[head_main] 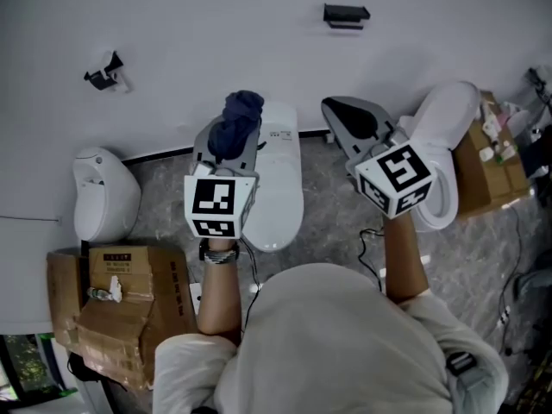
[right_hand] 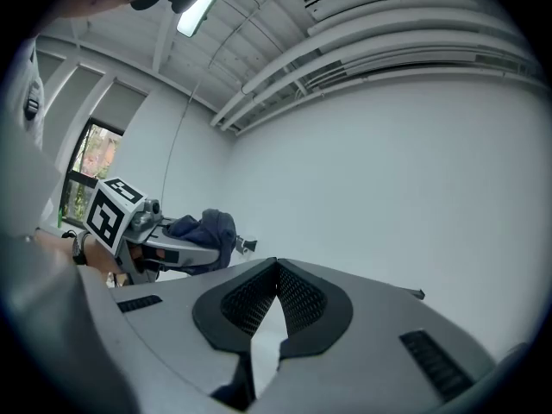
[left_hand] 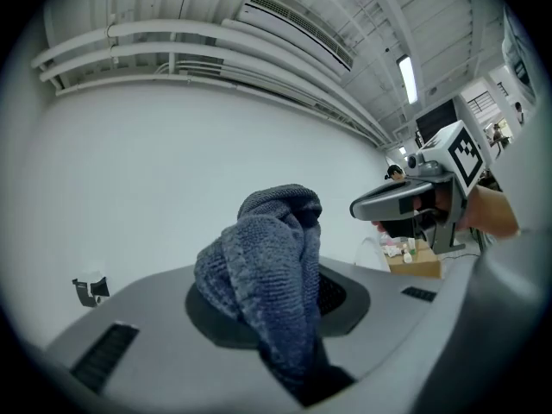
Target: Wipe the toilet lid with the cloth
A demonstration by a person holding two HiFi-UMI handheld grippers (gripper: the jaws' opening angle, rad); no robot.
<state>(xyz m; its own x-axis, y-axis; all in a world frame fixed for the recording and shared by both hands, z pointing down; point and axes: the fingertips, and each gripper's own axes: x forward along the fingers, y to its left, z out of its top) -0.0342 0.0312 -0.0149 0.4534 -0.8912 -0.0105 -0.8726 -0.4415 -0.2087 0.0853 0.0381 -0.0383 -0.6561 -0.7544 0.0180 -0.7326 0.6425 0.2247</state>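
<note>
Cloth (left_hand: 267, 257) pinched in left gripper (left_hand: 281, 298) jaws | right gripper (right_hand: 276, 272) jaws shut, empty | lower cloth flat onto toilet lid (head_main: 283, 188) below jaws.

The cloth (head_main: 237, 121) sits in the left tool (head_main: 226, 149), over the left edge of the toilet lid (head_main: 280, 188). The right tool (head_main: 336, 110) is between that and a second toilet (head_main: 444, 145). Cardboard boxes (head_main: 121, 317) lie at lower left.

No legible text; label (head_main: 110, 258) on cardboard box (head_main: 138, 283) too small to read.
</note>
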